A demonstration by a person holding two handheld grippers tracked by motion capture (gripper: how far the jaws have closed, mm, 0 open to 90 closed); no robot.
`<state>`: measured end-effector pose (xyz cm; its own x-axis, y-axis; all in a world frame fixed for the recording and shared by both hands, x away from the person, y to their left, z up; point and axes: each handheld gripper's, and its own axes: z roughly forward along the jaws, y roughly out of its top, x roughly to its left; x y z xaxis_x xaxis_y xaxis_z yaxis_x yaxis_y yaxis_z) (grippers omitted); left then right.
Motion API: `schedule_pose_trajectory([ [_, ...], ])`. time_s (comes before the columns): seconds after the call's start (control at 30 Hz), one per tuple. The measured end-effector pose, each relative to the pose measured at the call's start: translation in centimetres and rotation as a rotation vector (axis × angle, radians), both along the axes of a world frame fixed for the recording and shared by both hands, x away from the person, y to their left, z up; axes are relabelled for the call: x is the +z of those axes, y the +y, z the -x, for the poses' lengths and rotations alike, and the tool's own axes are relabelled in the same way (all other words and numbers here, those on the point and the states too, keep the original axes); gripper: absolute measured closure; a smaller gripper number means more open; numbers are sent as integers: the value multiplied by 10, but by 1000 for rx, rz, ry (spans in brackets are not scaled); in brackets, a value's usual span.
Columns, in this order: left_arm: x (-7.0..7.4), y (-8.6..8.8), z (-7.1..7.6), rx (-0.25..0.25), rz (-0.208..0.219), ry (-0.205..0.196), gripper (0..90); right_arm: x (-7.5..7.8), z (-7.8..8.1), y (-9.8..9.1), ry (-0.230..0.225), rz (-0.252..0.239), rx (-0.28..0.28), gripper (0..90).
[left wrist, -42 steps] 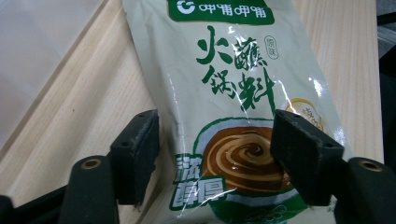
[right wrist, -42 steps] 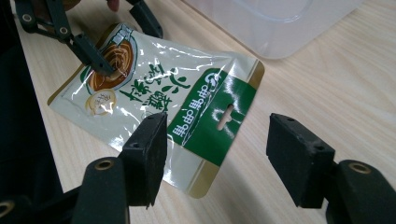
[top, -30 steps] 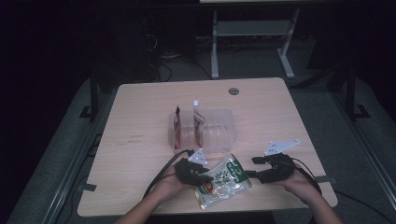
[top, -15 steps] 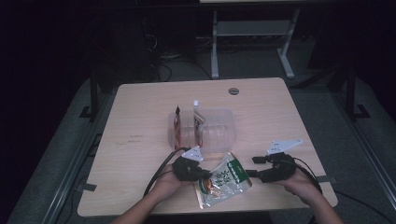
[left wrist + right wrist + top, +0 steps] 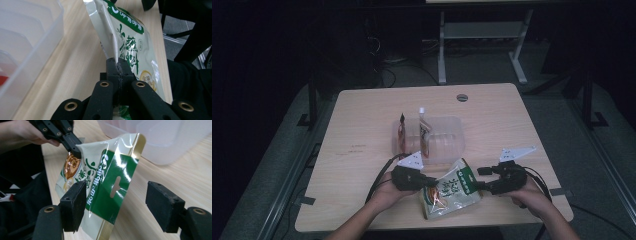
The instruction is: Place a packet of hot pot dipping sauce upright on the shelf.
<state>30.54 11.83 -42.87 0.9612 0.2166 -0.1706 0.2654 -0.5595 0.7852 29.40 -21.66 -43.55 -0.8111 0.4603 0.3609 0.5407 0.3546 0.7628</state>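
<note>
Snack pouch [image 5: 451, 192], cream with green header band: near the table's [image 5: 362, 115] front edge, around its middle, long axis running from front-left to rear-right, green hang-hole end toward the clear plastic bin [image 5: 447, 137] just behind it. Left gripper [image 5: 428, 182]: jaws clamped on the pouch's side seam. Right gripper [image 5: 479, 178]: jaws spread wide at the header end, gripping nothing.

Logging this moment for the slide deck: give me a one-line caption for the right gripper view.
Open right claw straddles the green-topped snack pouch, left claw pinching its far edge.
</note>
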Motion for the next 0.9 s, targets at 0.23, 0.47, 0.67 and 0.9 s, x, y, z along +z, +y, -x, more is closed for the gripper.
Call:
schedule_pose_trajectory([
  [0.23,13,19,0,12,21,-21,900,2,-10,26,1,-43,71,333],
  [0.47,18,33,0,15,38,-40,900,5,-17,47,10,-73,129,466],
  [0.67,18,40,-2,31,35,-48,900,6,-23,55,23,-93,161,620],
  [0.9,19,47,-2,51,38,-58,900,9,-23,60,19,-122,198,816],
])
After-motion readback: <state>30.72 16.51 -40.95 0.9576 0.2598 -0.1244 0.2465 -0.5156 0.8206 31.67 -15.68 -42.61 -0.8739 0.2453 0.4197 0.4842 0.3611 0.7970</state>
